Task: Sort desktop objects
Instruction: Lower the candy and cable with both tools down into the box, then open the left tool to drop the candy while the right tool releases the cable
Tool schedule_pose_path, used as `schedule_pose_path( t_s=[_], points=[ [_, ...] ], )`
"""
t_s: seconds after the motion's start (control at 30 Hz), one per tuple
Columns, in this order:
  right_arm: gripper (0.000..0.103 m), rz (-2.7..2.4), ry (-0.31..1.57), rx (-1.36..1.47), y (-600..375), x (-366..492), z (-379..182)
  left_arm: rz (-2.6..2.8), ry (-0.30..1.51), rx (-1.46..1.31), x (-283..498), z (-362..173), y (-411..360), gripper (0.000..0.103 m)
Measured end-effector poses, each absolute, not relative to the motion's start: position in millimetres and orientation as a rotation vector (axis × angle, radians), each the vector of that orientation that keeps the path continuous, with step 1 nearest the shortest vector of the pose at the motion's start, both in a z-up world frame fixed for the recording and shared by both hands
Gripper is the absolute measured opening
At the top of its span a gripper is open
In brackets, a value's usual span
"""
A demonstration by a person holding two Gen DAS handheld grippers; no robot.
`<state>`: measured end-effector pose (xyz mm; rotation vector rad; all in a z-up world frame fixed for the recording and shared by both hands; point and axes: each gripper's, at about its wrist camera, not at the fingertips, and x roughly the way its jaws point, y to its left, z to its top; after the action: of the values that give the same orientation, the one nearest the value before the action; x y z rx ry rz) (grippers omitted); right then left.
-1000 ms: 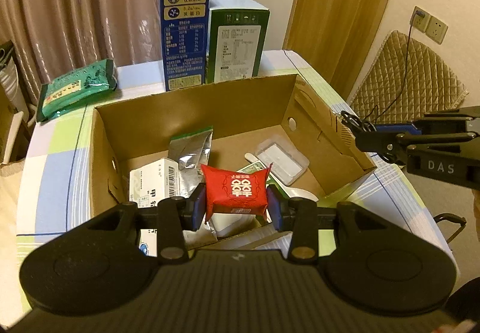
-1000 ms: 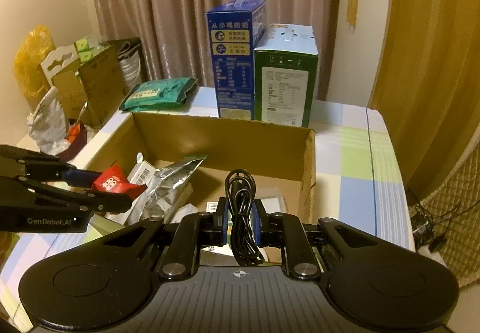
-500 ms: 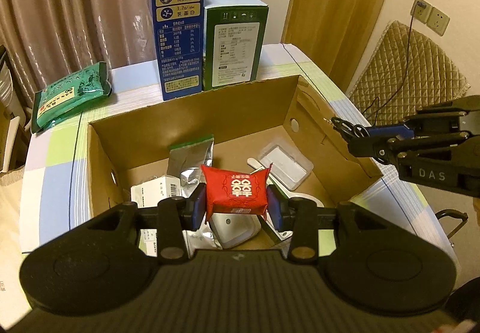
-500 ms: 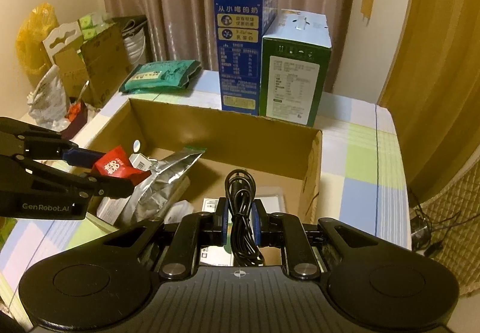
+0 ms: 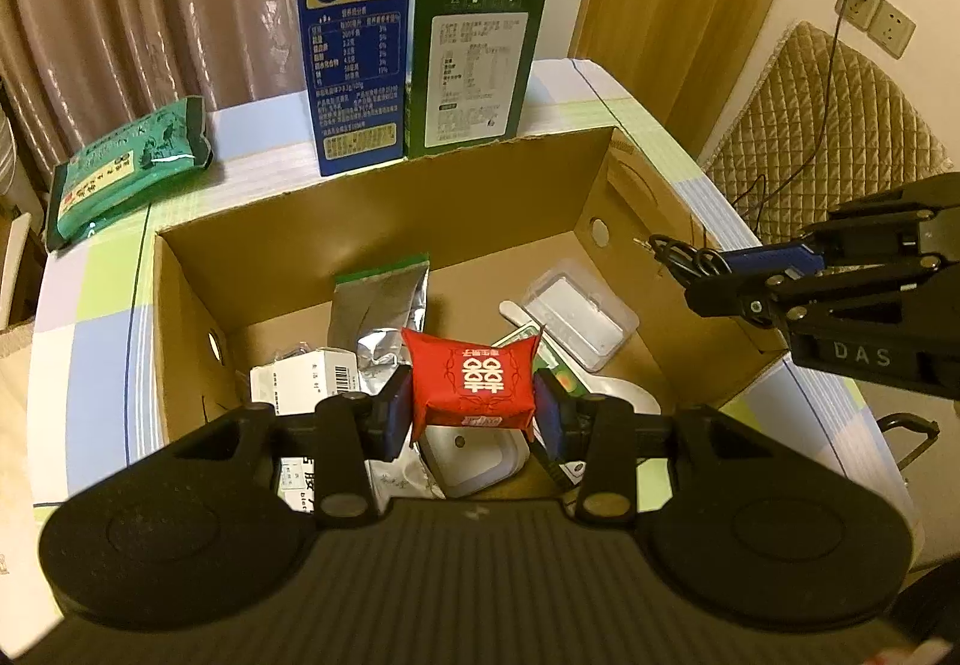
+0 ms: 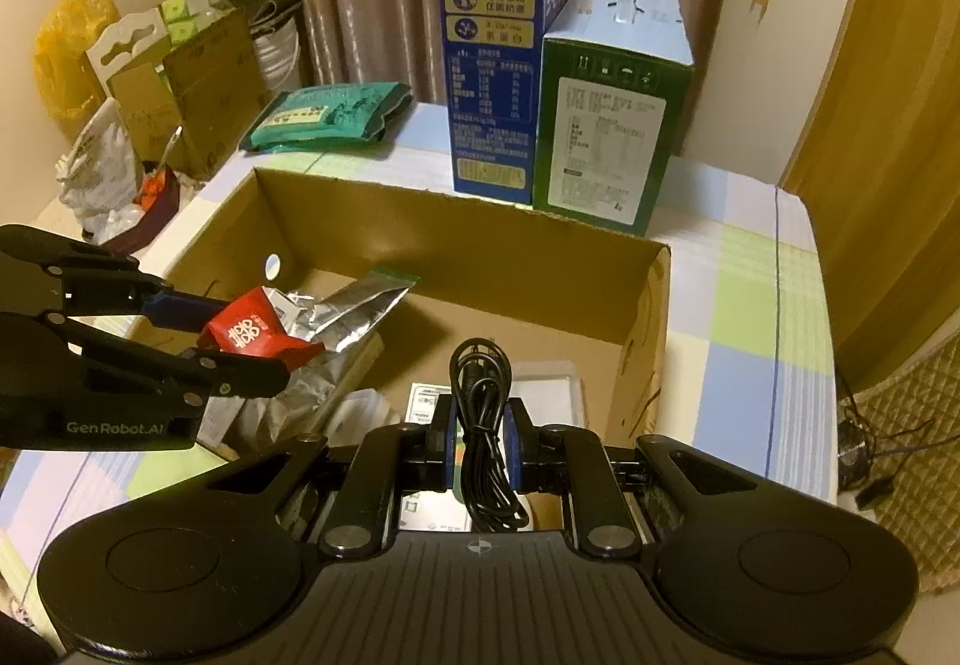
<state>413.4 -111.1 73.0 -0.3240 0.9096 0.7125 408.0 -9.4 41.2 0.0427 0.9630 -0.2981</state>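
My left gripper (image 5: 473, 404) is shut on a red packet (image 5: 469, 384) with a white double-happiness mark, held above the front of an open cardboard box (image 5: 384, 209). The packet also shows in the right wrist view (image 6: 249, 332). My right gripper (image 6: 478, 434) is shut on a coiled black cable (image 6: 483, 425), held over the box's right side; it shows in the left wrist view (image 5: 690, 260) too. In the box lie a silver foil pouch (image 5: 384, 314), a clear plastic case (image 5: 579, 317), a white barcode box (image 5: 306, 380) and a white round-cornered thing (image 5: 471, 458).
A blue milk carton (image 5: 351, 23) and a green carton (image 5: 474, 47) stand behind the box. A green packet (image 5: 129, 164) lies at the table's back left. Bags and cartons (image 6: 150, 89) stand left of the table, a quilted chair (image 5: 840, 113) to its right.
Both grippers have moved forward over the box with their loads; the box and cartons look closer. Neither grip has changed.
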Motion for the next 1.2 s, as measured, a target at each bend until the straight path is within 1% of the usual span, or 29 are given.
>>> schedule_pose_path(
  t_s=[0.77,1.07,1.13,1.2],
  points=[
    [0.013,0.692,1.017,-0.342,-103,444,46,-0.288,1.036,0.049,438,15,-14,0.036],
    [0.013,0.687,1.028,-0.337,-101,452,40,-0.283,1.052,0.061,447,7,-17,0.036],
    [0.013,0.687,1.03,-0.335,-101,452,39,-0.279,1.053,0.062,449,6,-19,0.038],
    [0.013,0.688,1.032,-0.333,-100,453,38,-0.264,1.048,0.077,449,5,-20,0.044]
  ],
)
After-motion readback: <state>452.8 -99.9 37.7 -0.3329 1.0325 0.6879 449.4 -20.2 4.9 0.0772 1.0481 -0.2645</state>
